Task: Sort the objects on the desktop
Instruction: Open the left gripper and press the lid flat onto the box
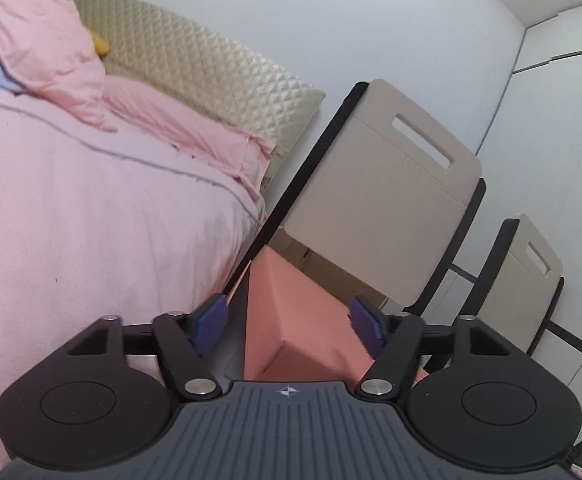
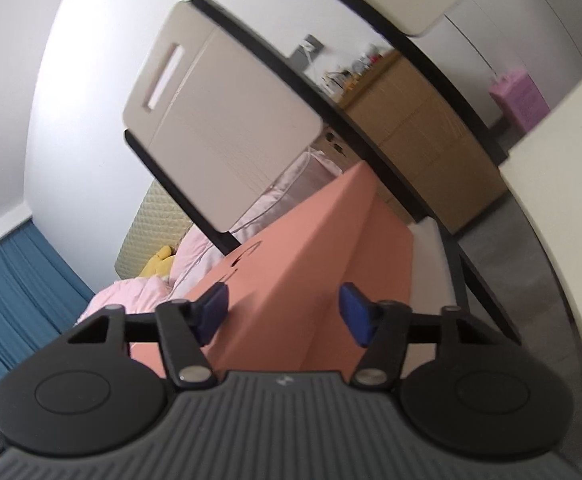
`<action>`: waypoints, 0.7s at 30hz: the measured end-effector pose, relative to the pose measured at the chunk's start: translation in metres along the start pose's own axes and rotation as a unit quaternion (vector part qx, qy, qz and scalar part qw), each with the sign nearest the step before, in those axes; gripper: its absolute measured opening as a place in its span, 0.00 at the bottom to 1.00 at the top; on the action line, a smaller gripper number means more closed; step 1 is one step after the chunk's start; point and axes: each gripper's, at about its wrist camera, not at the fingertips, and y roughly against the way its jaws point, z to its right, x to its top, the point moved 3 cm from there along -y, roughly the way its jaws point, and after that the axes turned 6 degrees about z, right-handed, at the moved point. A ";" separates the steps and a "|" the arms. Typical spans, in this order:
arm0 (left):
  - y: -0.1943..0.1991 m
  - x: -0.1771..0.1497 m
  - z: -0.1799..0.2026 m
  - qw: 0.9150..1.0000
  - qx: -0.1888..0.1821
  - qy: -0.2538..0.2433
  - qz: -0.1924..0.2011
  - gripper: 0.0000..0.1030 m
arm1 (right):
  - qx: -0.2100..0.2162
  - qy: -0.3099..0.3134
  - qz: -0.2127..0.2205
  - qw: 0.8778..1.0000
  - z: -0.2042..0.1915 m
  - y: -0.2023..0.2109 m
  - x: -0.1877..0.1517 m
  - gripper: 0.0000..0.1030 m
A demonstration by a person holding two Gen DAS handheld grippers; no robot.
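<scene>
Item: salmon-pink box (image 1: 303, 320), held up off any surface between bed (image 1: 91, 208) and chairs (image 1: 383, 200); the left gripper (image 1: 289, 322) and right gripper (image 2: 283, 308) each have jaws spread wide around an edge of it, and whether the blue pads (image 2: 215, 308) actually press it cannot be told. Risk, as I judge it: a tilted, smooth-sided box so loosely spanned could slip or twist out. Markings: dark curved strokes (image 2: 247, 254) on one face, unreadable.

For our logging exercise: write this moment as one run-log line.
left gripper: astride salmon box, contact unclear | right gripper: astride same box, contact unclear | background: bed, chairs
</scene>
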 end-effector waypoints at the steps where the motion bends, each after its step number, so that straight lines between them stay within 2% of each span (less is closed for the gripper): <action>1: -0.001 -0.001 0.000 1.000 0.007 -0.005 -0.002 0.55 | -0.005 0.009 0.003 1.000 -0.004 0.000 -0.002 0.57; 5: -0.004 -0.003 -0.002 0.999 0.035 -0.027 -0.008 0.49 | -0.006 0.036 0.003 0.999 -0.022 -0.006 -0.009 0.48; 8: -0.005 -0.005 -0.004 0.998 0.055 -0.043 -0.012 0.49 | -0.020 0.053 0.013 0.998 -0.030 -0.010 -0.016 0.48; 12: -0.005 -0.006 -0.003 0.997 0.059 -0.055 -0.015 0.50 | -0.024 0.048 0.015 0.998 -0.030 -0.017 -0.017 0.48; 16: -0.006 -0.009 0.005 0.994 0.062 -0.091 -0.028 0.50 | -0.023 0.049 0.013 0.998 -0.028 -0.020 -0.015 0.48; 21: -0.001 -0.010 0.007 0.996 0.044 -0.074 -0.035 0.53 | -0.019 0.048 0.006 0.999 -0.023 -0.019 -0.008 0.48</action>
